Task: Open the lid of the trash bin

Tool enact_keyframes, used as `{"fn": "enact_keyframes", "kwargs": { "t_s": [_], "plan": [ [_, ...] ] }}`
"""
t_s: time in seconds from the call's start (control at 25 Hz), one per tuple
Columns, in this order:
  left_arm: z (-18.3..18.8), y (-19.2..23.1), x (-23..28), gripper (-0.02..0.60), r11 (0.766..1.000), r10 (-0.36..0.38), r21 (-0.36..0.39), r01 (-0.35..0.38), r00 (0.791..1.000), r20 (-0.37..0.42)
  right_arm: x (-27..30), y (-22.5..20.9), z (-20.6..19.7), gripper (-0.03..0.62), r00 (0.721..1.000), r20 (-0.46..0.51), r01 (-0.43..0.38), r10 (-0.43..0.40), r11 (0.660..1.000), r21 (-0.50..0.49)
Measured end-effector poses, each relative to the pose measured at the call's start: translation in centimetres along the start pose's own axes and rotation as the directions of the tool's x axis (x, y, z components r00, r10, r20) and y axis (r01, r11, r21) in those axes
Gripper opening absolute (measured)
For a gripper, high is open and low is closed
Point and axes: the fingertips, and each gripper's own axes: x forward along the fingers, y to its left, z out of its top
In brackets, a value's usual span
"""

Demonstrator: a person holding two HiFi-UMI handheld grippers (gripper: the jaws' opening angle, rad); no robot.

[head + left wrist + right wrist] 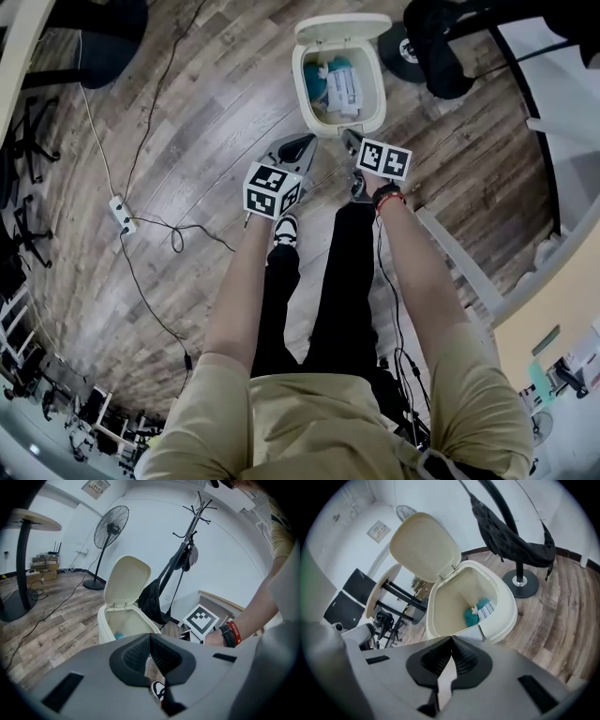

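Observation:
The cream trash bin (300, 89) stands on the wood floor with its lid (342, 28) swung up and back. Inside lie a teal item (317, 82) and white paper. Both grippers hover just short of the bin's near rim, the left gripper (302, 142) at its left corner and the right gripper (351, 141) at its middle. In the left gripper view the bin (108, 620) and raised lid (126, 581) sit beyond the left gripper (150, 635), whose jaws meet with nothing between them. The right gripper (452, 639) is likewise shut and empty, above the bin's rim (506, 616), lid (424, 545) upright.
A power strip (120, 214) and cables trail over the floor at left. A coat stand base (520, 585) with a hanging black bag (511, 531) is beside the bin. A standing fan (110, 529) and round table (28, 520) stand further off. Pale furniture (562, 281) is at right.

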Motion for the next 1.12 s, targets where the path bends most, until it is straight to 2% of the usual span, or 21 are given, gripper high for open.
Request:
{"fn": "enact_keyframes", "kwargs": {
  "t_s": [0.08, 0.28, 0.4, 0.64, 0.92, 1.12],
  "plan": [
    [0.5, -0.1, -0.5, 0.023, 1.000, 0.000, 0.000, 0.000, 1.000, -0.008, -0.9, 0.4, 0.4, 0.015, 1.000, -0.007, 0.011, -0.011, 0.999, -0.033],
    [3.0, -2.0, -2.9, 0.023, 1.000, 0.018, -0.015, -0.018, 1.000, -0.025, -5.4, 2.8, 2.6, 0.017, 0.998, 0.063, -0.005, 0.003, 1.000, 0.030],
    [4.9, -3.7, -5.0, 0.023, 0.999, 0.034, -0.029, -0.035, 0.999, -0.022, -8.8, 4.9, 3.9, 0.016, 0.995, 0.097, -0.007, 0.005, 1.000, 0.021],
    [9.3, -6.4, -9.7, 0.023, 0.999, 0.045, 0.005, -0.045, 0.999, -0.002, -15.7, 9.0, 5.3, 0.015, 0.990, 0.137, 0.011, -0.012, 1.000, 0.003],
    [14.5, -10.3, -14.5, 0.023, 0.998, 0.054, 0.030, -0.056, 0.997, 0.051, -23.1, 14.5, 5.2, 0.015, 0.983, 0.185, 0.017, -0.010, 0.999, -0.032],
    [16.4, -12.5, -17.9, 0.023, 0.995, 0.087, 0.044, -0.089, 0.995, 0.048, -27.6, 17.1, 4.7, 0.015, 0.982, 0.188, 0.023, -0.012, 0.998, -0.060]
  ]
}}
